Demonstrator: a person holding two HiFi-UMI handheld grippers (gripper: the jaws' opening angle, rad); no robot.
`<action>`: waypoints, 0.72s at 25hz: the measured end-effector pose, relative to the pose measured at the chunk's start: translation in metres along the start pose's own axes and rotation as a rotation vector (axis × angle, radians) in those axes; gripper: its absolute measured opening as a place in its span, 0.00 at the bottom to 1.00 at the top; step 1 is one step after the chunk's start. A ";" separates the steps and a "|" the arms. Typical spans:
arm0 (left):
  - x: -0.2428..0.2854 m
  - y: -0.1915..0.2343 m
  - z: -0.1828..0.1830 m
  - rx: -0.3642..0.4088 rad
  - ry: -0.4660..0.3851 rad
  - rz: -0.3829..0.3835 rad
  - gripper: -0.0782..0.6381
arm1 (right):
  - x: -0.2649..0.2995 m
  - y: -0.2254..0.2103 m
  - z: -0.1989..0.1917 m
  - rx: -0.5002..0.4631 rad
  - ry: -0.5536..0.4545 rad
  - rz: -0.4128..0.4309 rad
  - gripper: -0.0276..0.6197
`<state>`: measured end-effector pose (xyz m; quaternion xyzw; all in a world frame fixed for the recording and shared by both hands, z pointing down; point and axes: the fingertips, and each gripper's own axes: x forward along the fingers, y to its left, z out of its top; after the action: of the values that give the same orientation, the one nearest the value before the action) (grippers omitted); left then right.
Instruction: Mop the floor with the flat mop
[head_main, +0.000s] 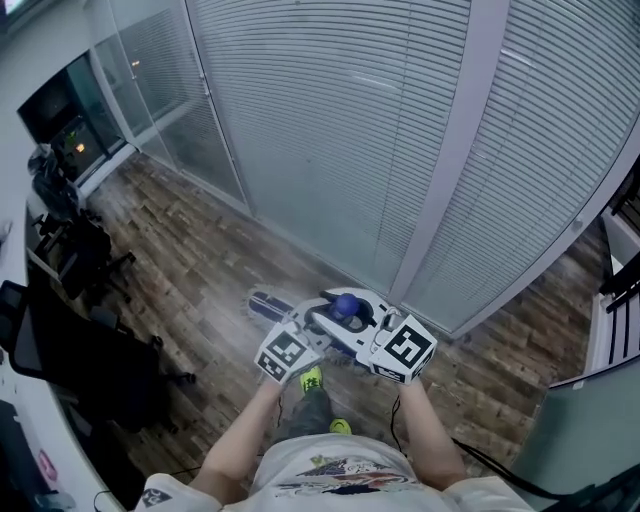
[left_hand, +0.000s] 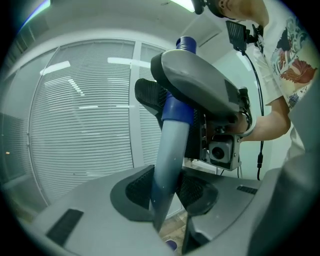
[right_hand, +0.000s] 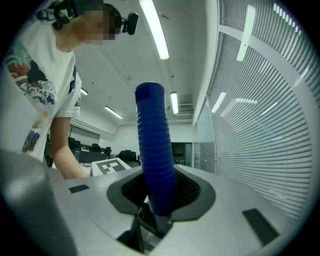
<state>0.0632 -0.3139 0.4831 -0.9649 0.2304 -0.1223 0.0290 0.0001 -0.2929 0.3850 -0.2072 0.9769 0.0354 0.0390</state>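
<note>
Both grippers hold the flat mop's pole just in front of my body. In the head view the blue top of the mop handle (head_main: 346, 305) pokes up between the left gripper (head_main: 300, 340) and the right gripper (head_main: 375, 340). The mop head (head_main: 268, 305) lies on the wooden floor just ahead, near the blinds. In the left gripper view my left gripper (left_hand: 167, 192) is shut on the grey mop pole (left_hand: 169, 160). My right gripper (right_hand: 157, 192) is shut on the ribbed blue mop grip (right_hand: 152, 145), higher up the handle.
A glass wall with closed blinds (head_main: 400, 130) runs diagonally just beyond the mop head. Black office chairs (head_main: 75, 250) and a desk edge stand at the left. My feet in yellow-green shoes (head_main: 312, 380) are under the grippers. A partition (head_main: 590, 420) stands at the right.
</note>
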 end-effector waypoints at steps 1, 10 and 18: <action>-0.004 -0.008 -0.001 0.000 0.006 0.003 0.24 | -0.003 0.010 0.000 -0.010 0.002 0.007 0.22; -0.037 -0.057 -0.020 0.015 0.032 0.019 0.24 | -0.016 0.078 -0.004 -0.139 -0.051 0.063 0.22; -0.078 -0.085 -0.038 -0.016 0.040 0.031 0.25 | -0.009 0.136 -0.025 -0.130 0.065 0.098 0.23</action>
<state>0.0231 -0.2025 0.5121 -0.9588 0.2469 -0.1394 0.0187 -0.0488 -0.1677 0.4179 -0.1624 0.9822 0.0938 -0.0080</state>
